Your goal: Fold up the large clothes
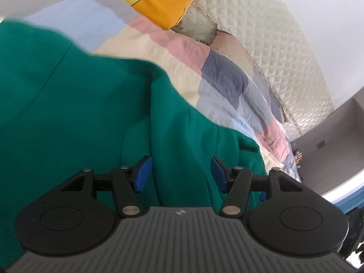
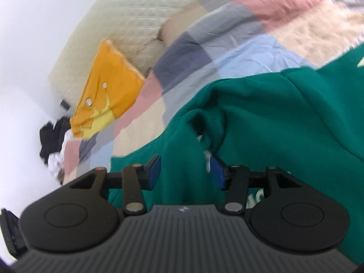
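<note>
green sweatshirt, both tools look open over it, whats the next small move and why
Probably bring both tools down to pinch a fresh edge for the next fold. The left tool and right tool both stand open with nothing clamped, and the green sweatshirt lies bunched and creased on the patchwork quilt, so it looks only partly folded.

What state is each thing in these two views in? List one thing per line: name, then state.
Left gripper: open, nothing between its pads.
Right gripper: open, holding nothing.
Green garment: rumpled, lying on the quilt, not held.
Quilt: spread over the bed, creased.
Orange pillow: propped against the headboard.
Headboard: upright behind the bed.
</note>
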`<state>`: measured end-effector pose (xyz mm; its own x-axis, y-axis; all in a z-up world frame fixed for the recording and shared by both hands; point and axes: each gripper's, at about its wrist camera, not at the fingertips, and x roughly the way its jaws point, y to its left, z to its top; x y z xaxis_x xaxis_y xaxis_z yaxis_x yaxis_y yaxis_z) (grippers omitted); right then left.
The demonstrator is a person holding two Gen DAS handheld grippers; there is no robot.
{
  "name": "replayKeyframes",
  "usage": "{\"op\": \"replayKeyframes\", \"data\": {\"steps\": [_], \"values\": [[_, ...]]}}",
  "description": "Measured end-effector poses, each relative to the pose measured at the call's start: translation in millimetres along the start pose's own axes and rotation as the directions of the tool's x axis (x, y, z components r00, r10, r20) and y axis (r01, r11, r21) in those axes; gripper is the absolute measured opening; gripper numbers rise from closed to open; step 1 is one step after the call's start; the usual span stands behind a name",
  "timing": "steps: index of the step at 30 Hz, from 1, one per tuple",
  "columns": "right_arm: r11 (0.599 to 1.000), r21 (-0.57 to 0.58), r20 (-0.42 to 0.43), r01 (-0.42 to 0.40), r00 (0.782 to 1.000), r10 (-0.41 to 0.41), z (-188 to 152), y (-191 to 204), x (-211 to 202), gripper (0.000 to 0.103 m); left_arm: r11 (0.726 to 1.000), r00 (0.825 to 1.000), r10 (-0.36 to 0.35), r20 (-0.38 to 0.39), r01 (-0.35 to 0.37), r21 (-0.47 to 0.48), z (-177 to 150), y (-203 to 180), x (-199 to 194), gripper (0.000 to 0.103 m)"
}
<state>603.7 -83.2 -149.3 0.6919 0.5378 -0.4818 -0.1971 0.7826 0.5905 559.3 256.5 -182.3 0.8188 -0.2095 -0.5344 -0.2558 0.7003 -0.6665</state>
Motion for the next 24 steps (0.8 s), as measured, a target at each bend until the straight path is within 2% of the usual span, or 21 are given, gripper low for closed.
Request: {"op": "replayKeyframes", "data": {"steps": [2, 6, 8, 9, 10, 11, 12, 13, 14, 15, 17, 18, 22, 24], "values": [[1.0, -0.028, -0.002, -0.003, 1.0, 0.003, -13, 5, -5, 0.052, 1.0, 1.0, -0.005, 0.003, 0.005, -0.023, -18, 0, -7, 0.063], [1.0, -0.017, -0.084, 0.017, 0.996, -0.019, -34, 1, 4, 0.049, 0.999, 1.0, -0.014, -0.01, 0.014, -0.037, -44, 2, -15, 0.062], [0.994, -0.026, -0.101, 0.106, 0.989, -0.108, -45, -1, 8, 0.049, 0.999, 1.0, -0.008, -0.028, 0.006, -0.048, -51, 1, -13, 0.062], [0.989, -0.031, -0.118, 0.144, 0.982, -0.147, -49, -1, 11, 0.05, 0.999, 0.999, 0.001, -0.043, -0.003, -0.054, -54, 1, -13, 0.057], [0.992, -0.028, -0.13, 0.127, 0.983, -0.129, -53, -2, 13, 0.046, 0.999, 0.998, -0.001, -0.057, -0.002, -0.047, -57, 0, -12, 0.053], [0.993, -0.02, -0.128, 0.115, 0.985, -0.116, -56, -1, 12, 0.042, 1.0, 0.997, 0.007, -0.07, -0.008, -0.016, -60, -2, -13, 0.045], [0.993, -0.011, -0.126, 0.121, 0.985, -0.121, -57, -2, 10, 0.03, 0.999, 0.997, 0.035, -0.067, -0.035, 0.012, -63, -3, -14, 0.032], [0.992, 0.001, -0.129, 0.129, 0.983, -0.128, -57, -2, 9, 0.023, 0.999, 0.996, 0.049, -0.069, -0.047, 0.023, -64, -1, -15, 0.028], [0.992, 0.026, -0.134, 0.126, 0.984, -0.121, -55, -3, 6, 0.02, 0.999, 0.997, 0.043, -0.071, -0.042, 0.015, -66, 3, -19, 0.02], [0.992, 0.056, -0.134, 0.114, 0.985, -0.106, -54, -2, 2, 0.018, 1.0, 0.997, 0.027, -0.072, -0.028, -0.004, -65, 7, -23, 0.016], [0.994, 0.099, -0.102, 0.054, 0.994, -0.044, -50, 2, -10, 0.016, 0.999, 0.998, -0.009, -0.068, 0.006, -0.043, -62, 14, -29, 0.014], [0.994, 0.107, -0.083, 0.021, 0.996, -0.013, -47, 6, -17, 0.016, 0.995, 0.996, -0.046, -0.071, 0.039, -0.096, -61, 20, -33, 0.013], [0.979, 0.16, -0.004, -0.129, 0.991, 0.132, -36, 13, -45, 0.016, 0.956, 0.983, -0.177, -0.054, 0.159, -0.245, -50, 35, -42, 0.012], [0.971, 0.194, 0.012, -0.142, 0.99, 0.142, -35, 9, -56, 0.016, 0.932, 0.972, -0.232, -0.043, 0.209, -0.296, -48, 38, -50, 0.012]]}}
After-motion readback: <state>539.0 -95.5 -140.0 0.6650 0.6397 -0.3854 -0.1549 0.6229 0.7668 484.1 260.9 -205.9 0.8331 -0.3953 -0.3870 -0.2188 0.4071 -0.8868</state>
